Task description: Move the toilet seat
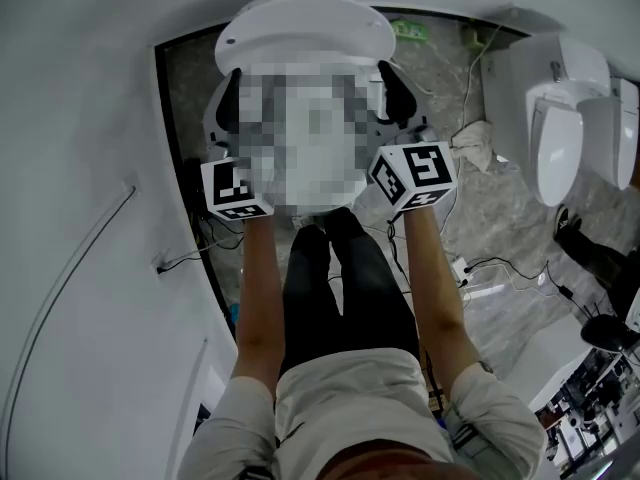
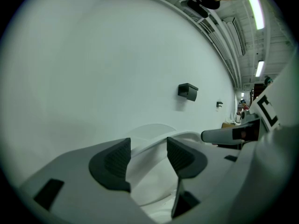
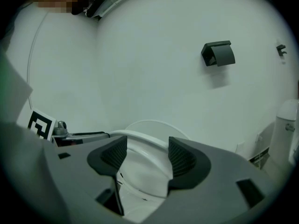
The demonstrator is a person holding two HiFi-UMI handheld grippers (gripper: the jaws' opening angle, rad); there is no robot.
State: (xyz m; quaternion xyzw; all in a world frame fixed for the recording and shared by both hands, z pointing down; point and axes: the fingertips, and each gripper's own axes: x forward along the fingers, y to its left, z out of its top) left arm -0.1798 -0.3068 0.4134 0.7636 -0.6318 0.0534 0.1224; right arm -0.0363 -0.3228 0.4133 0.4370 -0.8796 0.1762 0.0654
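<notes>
Head view: forearms stretched forward beside toilet seat (image 3: pixel 140 138); left tool (image 1: pixel 228 103), right tool (image 1: pixel 396 95) jaws apart, gripping nothing.

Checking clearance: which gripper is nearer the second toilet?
Right. The right gripper flanks the near toilet on the side facing the second toilet; the left gripper flanks its opposite side.

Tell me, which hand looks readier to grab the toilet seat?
Right, narrowly: the right gripper has open jaws with the toilet seat rim crossing squarely between them. The left gripper, also open, straddles the rim too, so it's close.
</notes>
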